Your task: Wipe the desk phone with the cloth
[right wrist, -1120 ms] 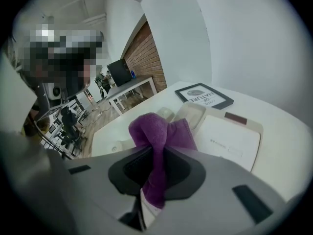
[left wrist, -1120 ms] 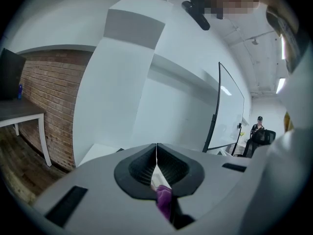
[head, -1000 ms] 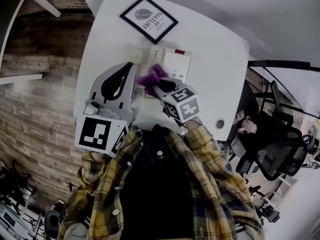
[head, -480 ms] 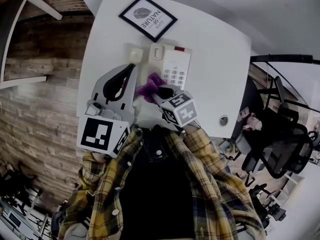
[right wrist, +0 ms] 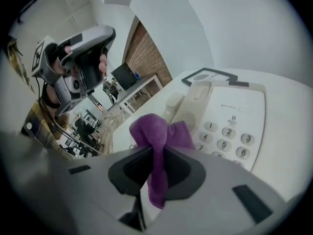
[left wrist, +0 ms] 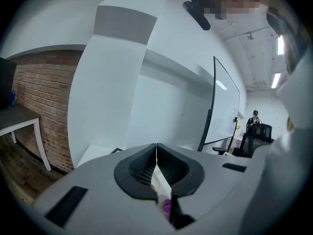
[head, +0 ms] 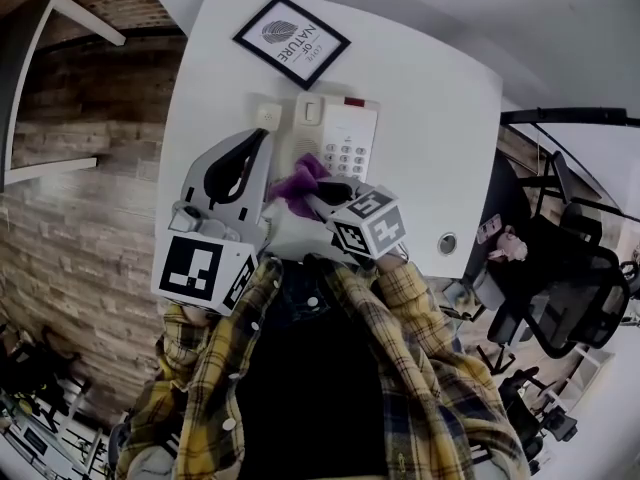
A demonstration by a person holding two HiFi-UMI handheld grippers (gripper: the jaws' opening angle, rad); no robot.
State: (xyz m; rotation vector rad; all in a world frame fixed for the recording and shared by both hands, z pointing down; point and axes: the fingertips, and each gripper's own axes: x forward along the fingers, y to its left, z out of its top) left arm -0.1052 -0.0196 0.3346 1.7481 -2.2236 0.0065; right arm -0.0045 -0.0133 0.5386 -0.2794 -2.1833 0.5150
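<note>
A cream desk phone (head: 338,138) lies on the white table (head: 430,118), handset on its left side and keypad (right wrist: 228,139) on the right. My right gripper (head: 316,190) is shut on a bunched purple cloth (head: 297,181), which rests against the phone's near-left end over the handset (right wrist: 191,105). The cloth (right wrist: 157,138) sticks out past the right gripper (right wrist: 153,154). My left gripper (head: 258,138) hangs raised just left of the phone, jaws shut with nothing between them. In the left gripper view, that gripper (left wrist: 156,148) points out over the table toward a wall.
A framed print (head: 291,41) lies at the far side of the table. A small white box (head: 267,116) sits by the phone's far-left corner. A round grommet (head: 447,243) is near the right front edge. Office chairs (head: 560,288) stand to the right, a brick wall (head: 90,208) to the left.
The right gripper has drawn the cloth along the phone's left side toward me, from mid-handset to its near end. The left gripper has stayed put.
</note>
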